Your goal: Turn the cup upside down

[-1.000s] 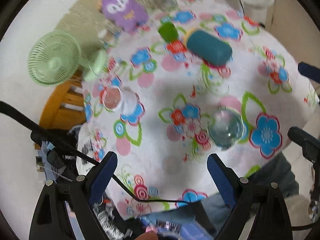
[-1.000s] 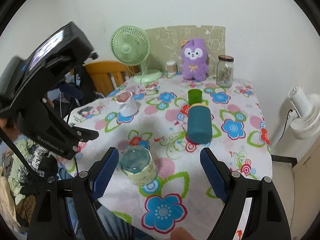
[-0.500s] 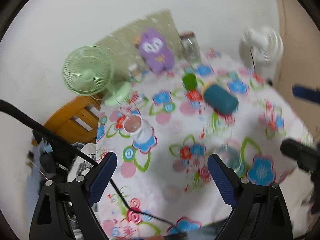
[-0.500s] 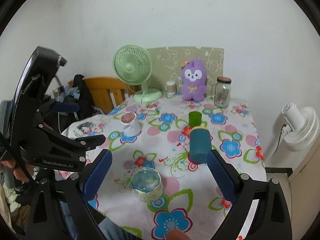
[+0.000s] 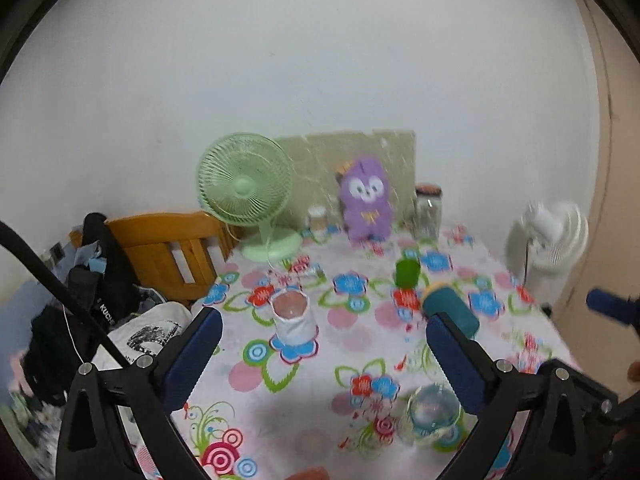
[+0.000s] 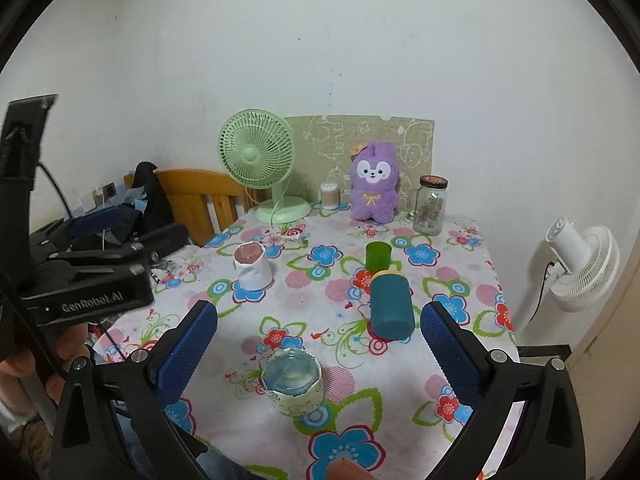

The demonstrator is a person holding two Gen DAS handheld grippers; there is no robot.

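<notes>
Your right gripper [image 6: 319,340] hangs above the near edge of the worktop [image 6: 460,280] with its jaws spread wide and nothing between them. Your left gripper [image 5: 323,344] is likewise released and empty, held off the worktop's left side.

The cup [image 6: 292,380] you are to flip stands upright near the front edge, a clear one with a pale patterned wrap, its mouth facing up. In the right wrist view it sits low between your right gripper's fingers, slightly left of centre, untouched. In the left wrist view it shows blurred [image 5: 434,410], just beside the right finger.

Behind it, to the right, a teal cylinder [image 6: 391,306] lies on its side, and a small green cup [image 6: 378,256] stands just beyond that. To the left and farther back stands a white paper-wrapped cup [image 6: 252,266] with a pinkish top. Along the back sit a green desk fan [image 6: 258,156], a small jar of sticks [image 6: 329,196], a purple plush toy [image 6: 374,182] and a lidded glass jar [image 6: 430,206]. A white fan [image 6: 580,264] stands off the worktop's right side, and a wooden chair [image 6: 200,196] off the left.

Nothing stands between the right gripper and the cup.
</notes>
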